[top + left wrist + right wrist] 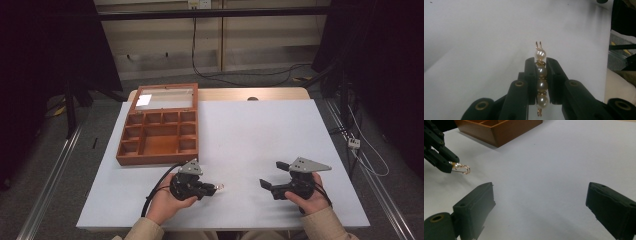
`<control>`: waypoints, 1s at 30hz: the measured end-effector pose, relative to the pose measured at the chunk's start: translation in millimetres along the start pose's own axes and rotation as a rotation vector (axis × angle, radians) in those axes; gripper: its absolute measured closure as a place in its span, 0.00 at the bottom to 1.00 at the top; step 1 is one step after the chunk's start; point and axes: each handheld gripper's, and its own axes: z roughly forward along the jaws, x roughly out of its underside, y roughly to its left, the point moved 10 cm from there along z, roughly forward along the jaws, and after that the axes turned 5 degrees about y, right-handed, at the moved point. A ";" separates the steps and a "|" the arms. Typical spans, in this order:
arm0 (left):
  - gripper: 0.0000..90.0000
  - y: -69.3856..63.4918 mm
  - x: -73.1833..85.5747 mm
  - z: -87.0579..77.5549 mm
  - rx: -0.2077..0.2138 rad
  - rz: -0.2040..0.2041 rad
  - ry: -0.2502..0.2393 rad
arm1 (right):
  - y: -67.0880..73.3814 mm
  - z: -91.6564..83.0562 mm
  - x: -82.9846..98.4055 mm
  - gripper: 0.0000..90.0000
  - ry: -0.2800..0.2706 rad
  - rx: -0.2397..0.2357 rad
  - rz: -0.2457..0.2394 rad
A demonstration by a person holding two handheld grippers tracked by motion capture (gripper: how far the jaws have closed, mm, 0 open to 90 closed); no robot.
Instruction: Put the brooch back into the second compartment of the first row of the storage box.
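Left gripper (212,190) in the high view: my jaws clamped on a small gold-wire pin strung with white pearls (219,187), held near the table's front edge, just in front of the open brown wooden compartment box (159,131). Right gripper (274,179) sits well apart on the white table (260,135), jaws spread, nothing in them.

Left gripper view: both pads squeeze the pearl pin (541,72), one pearl and gold hook sticking out past the tips.

Right gripper view: my jaws wide apart over bare table; left gripper (447,166) pinching the pin (461,168), box corner (499,130) behind.
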 end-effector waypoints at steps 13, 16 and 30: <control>0.89 22.9 -7.2 -29.4 -0.023 -0.070 -0.041 | -0.4 0.0 0.8 0.09 0.003 -0.001 -0.001; 0.89 26.4 -6.7 -32.8 -0.033 -0.074 -0.036 | -0.5 0.5 1.3 0.09 0.005 -0.001 -0.002; 0.89 45.1 -12.8 -58.5 -0.073 -0.100 -0.025 | 1.6 1.0 1.2 0.09 0.008 -0.005 -0.009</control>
